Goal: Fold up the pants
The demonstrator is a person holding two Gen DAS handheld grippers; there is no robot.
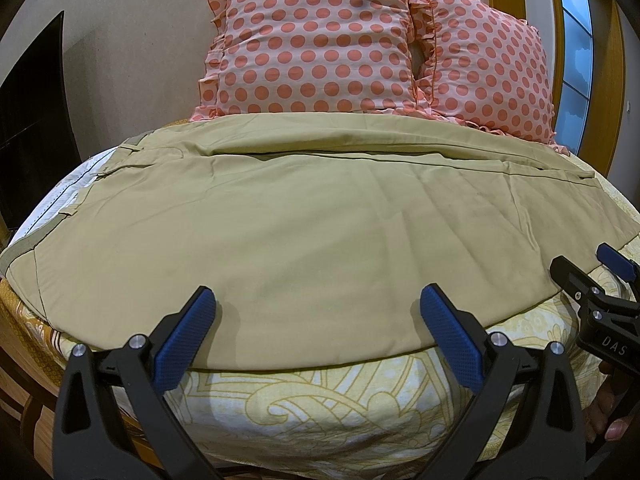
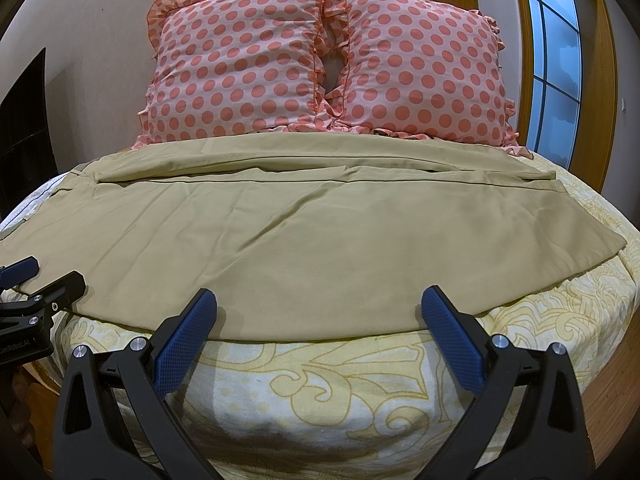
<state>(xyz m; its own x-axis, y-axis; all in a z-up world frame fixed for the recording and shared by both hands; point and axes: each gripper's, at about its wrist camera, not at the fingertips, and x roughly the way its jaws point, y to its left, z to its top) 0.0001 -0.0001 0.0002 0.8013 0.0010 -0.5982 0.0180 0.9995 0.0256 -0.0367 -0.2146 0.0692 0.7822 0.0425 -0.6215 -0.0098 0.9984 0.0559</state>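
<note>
The khaki pants (image 1: 304, 232) lie spread lengthwise across the bed (image 1: 320, 396), over its yellow paisley sheet, waistband out toward 9 o'clock and the hems toward 3 o'clock. One leg seems already laid over the other: a long seam line runs across the far side, with a second layer showing beyond it toward 12 o'clock, just short of the two polka-dot pillows (image 2: 320, 68). So the first lengthwise fold looks done, fairly flat apart from a few shallow creases near the middle.

The left claw (image 1: 318, 312) hovers at the near edge of the cloth, at 6 o'clock, its blue pads wide apart and holding nothing. The right claw (image 2: 320, 312) is likewise spread and empty at the same near hem line, further toward the leg ends.

What is left, I judge, is the crosswise folding: bringing hems to waistband, then perhaps halving again.
</note>
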